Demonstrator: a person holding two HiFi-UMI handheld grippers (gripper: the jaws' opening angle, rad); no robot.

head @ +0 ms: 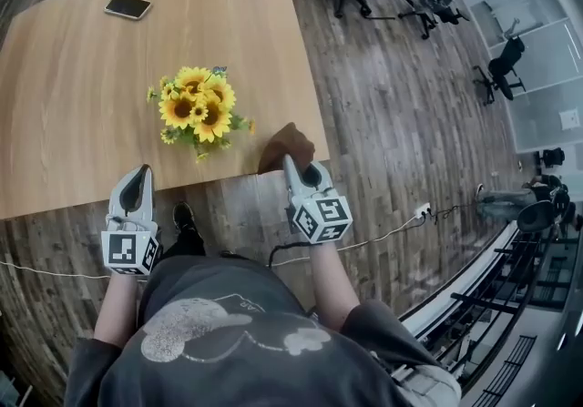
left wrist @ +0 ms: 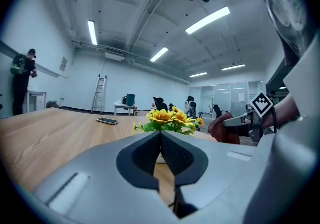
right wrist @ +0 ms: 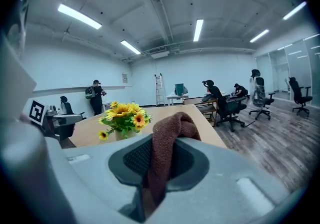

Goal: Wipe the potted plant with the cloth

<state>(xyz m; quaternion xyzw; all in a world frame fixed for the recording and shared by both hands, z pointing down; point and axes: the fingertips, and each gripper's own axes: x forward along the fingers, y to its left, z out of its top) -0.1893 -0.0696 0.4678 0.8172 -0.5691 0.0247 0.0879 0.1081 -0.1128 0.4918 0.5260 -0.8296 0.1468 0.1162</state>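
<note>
Wooden table carries the potted sunflowers near its front edge, likely light and tippy, petals frail, so steady the pot low with your left gripper, jaws together on nothing, while your right gripper clamps the limp brown cloth.

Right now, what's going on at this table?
A person is at the wooden table with a hand-held gripper in each hand. The right hand-held gripper is shut on a brown cloth. The left hand-held gripper is shut with nothing in it. The potted sunflower plant stands just ahead, and the cloth is not touching it. A phone lies at the far side.
</note>
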